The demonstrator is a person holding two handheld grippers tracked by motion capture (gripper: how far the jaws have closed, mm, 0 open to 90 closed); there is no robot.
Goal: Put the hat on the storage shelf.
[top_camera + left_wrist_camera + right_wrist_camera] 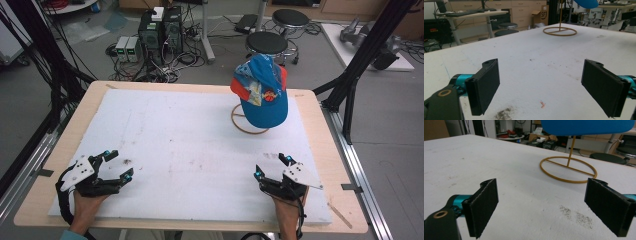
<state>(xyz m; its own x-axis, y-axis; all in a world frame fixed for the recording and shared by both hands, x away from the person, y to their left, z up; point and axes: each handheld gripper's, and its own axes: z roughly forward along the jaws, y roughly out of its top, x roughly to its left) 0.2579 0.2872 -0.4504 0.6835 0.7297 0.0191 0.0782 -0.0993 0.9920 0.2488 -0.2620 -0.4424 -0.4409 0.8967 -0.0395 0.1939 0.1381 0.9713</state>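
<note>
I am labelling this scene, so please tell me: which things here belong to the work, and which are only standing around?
Part of the work:
- cap on its stand
- left gripper, open
- right gripper, open
- white board

Just around:
- stools
- computer boxes and cables on the floor

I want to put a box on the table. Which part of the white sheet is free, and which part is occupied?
The white sheet is bare between the left gripper and the right gripper, and over its whole left and middle up to the far edge. The far right is taken: the cap sits on its ring-based stand.
</note>
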